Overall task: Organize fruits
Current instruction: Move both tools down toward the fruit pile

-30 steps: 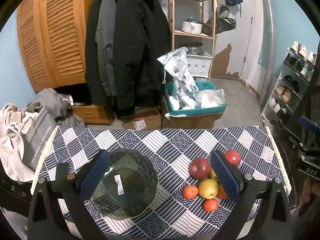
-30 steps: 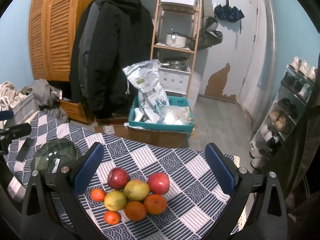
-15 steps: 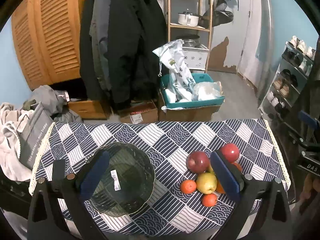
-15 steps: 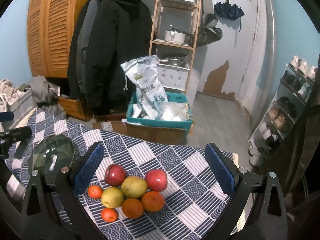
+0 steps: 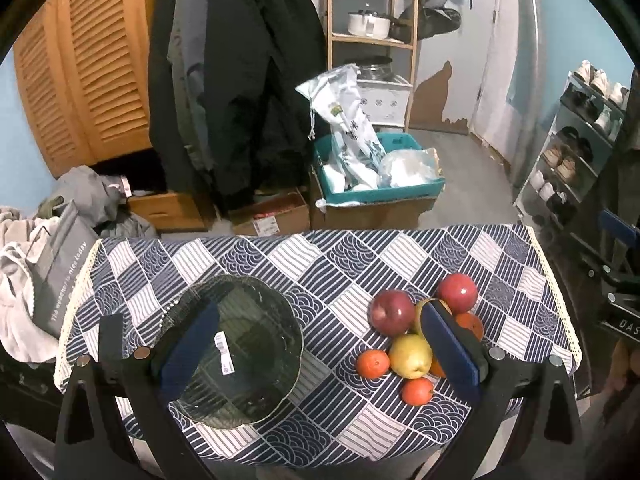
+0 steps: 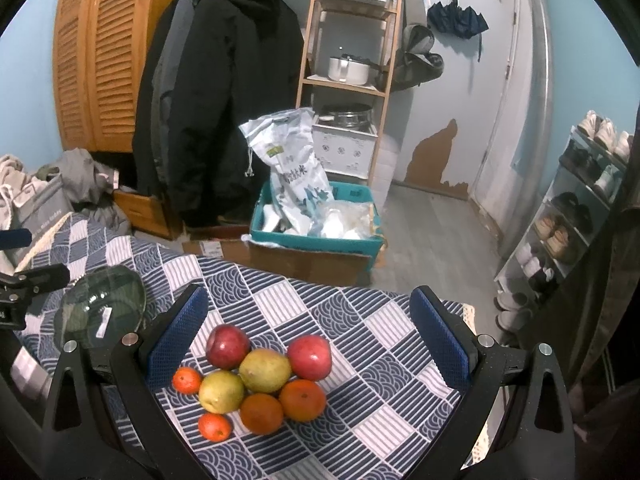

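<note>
A cluster of fruit lies on the patterned tablecloth (image 6: 280, 304): two red apples (image 6: 227, 346) (image 6: 310, 357), two yellow-green pears (image 6: 265, 370), two oranges (image 6: 302, 400) and two small tangerines (image 6: 186, 380). The same cluster shows at the right of the left wrist view, with an apple (image 5: 392, 312) and a pear (image 5: 410, 360). A dark glass bowl (image 5: 234, 364) with a sticker sits empty at the left; it also shows in the right wrist view (image 6: 100, 308). My left gripper (image 5: 320, 360) is open and empty above bowl and fruit. My right gripper (image 6: 308, 340) is open and empty above the fruit.
The table's far edge (image 5: 320, 234) drops to the floor. Beyond stand a teal crate with bags (image 5: 376, 176), cardboard boxes, hanging coats (image 5: 240, 80), a wooden shelf (image 6: 348, 60), a shoe rack (image 6: 580, 208) and a clothes pile (image 5: 24, 260) on the left.
Both grippers have risen and pulled back a little, so the table sits lower and farther in view. Both stay open. Fruit and bowl have not moved.
</note>
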A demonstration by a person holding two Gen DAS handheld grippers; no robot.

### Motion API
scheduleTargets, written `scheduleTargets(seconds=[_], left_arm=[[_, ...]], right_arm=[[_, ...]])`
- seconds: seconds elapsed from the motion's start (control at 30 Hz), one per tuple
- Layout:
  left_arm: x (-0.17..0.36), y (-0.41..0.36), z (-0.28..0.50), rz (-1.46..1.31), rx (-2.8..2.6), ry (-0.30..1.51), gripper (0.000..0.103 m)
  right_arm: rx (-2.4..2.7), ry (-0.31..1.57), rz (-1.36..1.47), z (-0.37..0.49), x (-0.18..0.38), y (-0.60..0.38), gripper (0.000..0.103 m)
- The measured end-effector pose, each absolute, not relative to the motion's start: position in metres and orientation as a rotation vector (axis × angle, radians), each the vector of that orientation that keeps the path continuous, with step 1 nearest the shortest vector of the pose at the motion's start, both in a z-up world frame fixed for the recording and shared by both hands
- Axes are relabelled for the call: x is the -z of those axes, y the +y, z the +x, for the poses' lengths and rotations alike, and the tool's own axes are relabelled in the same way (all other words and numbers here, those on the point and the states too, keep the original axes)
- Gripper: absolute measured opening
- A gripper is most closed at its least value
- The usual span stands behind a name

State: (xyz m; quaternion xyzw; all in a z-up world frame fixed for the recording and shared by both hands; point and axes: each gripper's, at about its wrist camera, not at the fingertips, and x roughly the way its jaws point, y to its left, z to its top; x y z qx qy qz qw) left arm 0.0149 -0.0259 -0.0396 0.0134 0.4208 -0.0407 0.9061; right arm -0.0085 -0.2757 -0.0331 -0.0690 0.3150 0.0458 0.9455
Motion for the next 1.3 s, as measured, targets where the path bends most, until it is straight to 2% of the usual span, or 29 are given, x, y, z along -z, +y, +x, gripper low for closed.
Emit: scheduleTargets(seconds=[0.33, 0.83, 0.9, 1.0, 1.3], left_arm=[[0.082, -0.042, 0.026, 0.119, 0.093, 0.955, 0.102], [0.155, -0.05, 0.046, 0.097, 0.153, 1.165, 0.101], [0.168, -0.05, 0.049, 0.088, 0.15, 1.197, 0.1], [0.183, -0.049, 0.054, 0.082, 0.141, 1.24, 0.092], [0.207, -0.062, 0.062, 0.1, 0.169, 1.271, 0.092]], right_arm=[[-0.077, 0.772, -0.139, 0.008, 0.062, -0.282, 0.099], [-0.053, 1.024, -0.062, 0.034, 0.139, -0.298, 0.099], [-0.049, 1.053, -0.056, 0.038, 0.151, -0.301, 0.099], [-0.048, 1.097, -0.049, 0.044, 0.169, -0.305, 0.098], [-0.06, 1.209, -0.008, 0.06, 0.214, -0.31, 0.094]])
